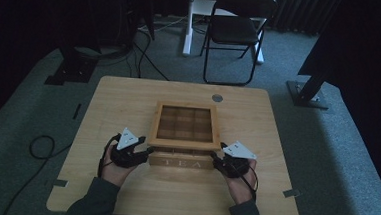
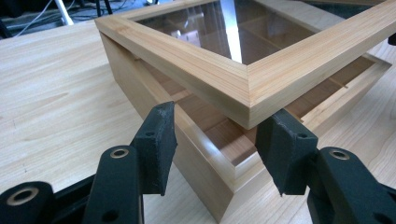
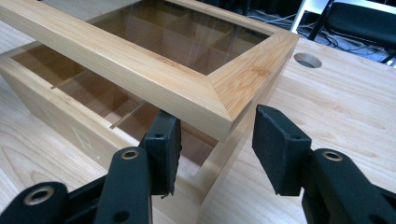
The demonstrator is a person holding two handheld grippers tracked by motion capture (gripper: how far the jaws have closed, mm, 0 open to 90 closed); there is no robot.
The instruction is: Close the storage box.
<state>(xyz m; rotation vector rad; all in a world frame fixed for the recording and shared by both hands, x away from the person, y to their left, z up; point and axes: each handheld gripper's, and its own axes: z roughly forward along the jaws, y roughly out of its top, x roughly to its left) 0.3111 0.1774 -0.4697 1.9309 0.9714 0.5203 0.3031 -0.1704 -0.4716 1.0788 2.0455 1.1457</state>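
Glass-paned wooden lid [image 1: 185, 123] of the pale wooden tea box [image 1: 181, 161] sits part-raised between both spread hand-held grippers, left [image 1: 148, 150] and right [image 1: 213, 158]; judged next: closing jaws on its near corners.

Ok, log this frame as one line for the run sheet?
scene: wooden tea box on table | lid: raised at front | left gripper: open at lid corner | right gripper: open at lid corner
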